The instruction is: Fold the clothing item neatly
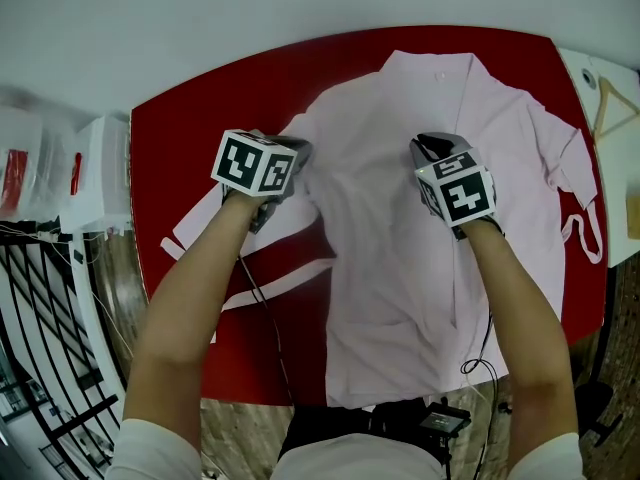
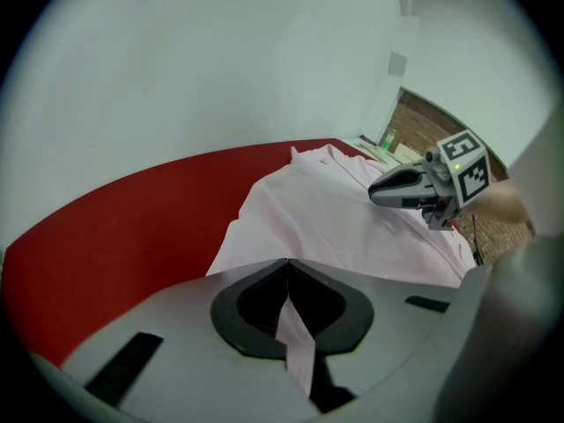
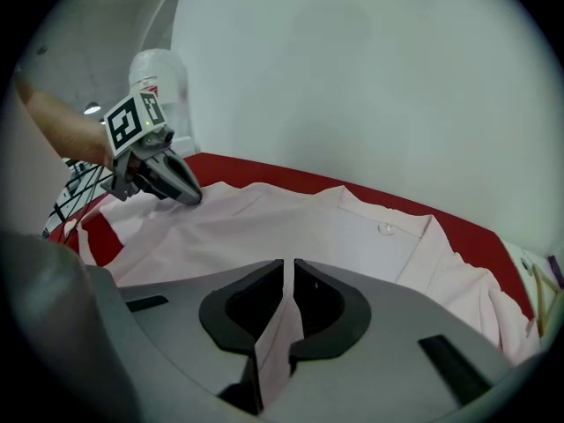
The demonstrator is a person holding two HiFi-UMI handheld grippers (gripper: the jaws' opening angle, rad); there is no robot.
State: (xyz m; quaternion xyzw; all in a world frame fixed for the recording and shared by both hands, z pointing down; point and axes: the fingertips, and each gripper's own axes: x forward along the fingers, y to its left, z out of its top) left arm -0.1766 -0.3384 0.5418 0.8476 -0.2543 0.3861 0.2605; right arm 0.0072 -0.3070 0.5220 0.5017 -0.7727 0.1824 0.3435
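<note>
Across the red tabletop (image 1: 190, 108) my pink shirt (image 1: 390, 268) lies spread out, collar toward the tabletop's far edge. My left tool (image 2: 287, 270) is clamped on a fold of its cloth. My right tool (image 3: 289, 271) pinches another fold.

A red table (image 1: 190, 118) stands against a pale wall (image 1: 150, 8); black metal railing (image 1: 40, 308) at left, brownish floor (image 1: 116, 278)
</note>
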